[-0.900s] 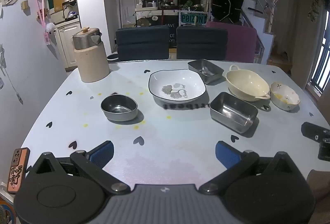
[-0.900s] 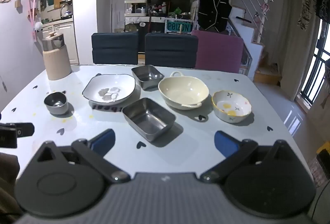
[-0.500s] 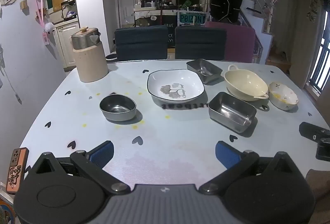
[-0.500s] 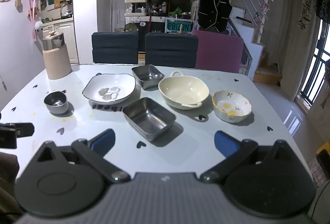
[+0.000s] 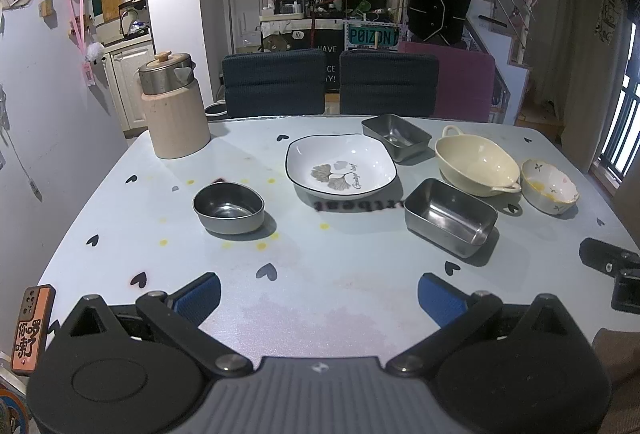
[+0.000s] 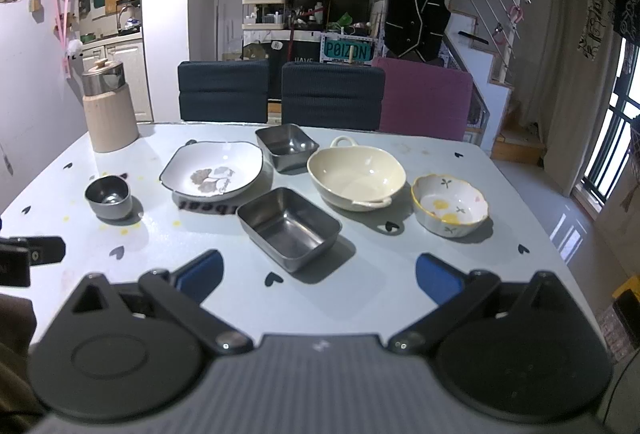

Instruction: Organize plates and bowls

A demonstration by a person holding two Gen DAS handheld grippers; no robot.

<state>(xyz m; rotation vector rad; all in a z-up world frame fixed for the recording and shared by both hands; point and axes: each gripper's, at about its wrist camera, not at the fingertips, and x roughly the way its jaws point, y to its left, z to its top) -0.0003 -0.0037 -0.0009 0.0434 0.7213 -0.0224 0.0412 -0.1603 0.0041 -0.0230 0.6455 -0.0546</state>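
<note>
Both grippers gape wide, holding nothing. Ahead of the left gripper, slightly left, sits a small steel bowl, the white leaf-print plate beyond. Ahead of the right gripper: steel tray, cream bowl, floral bowl on the tabletop.

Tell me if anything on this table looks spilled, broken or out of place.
Nothing looks spilled or broken. Every dish sits upright and empty on the table. The one oddity: the nearer steel tray lies skewed to the table edge. A faint pinkish stain marks the surface near the left gripper.
</note>
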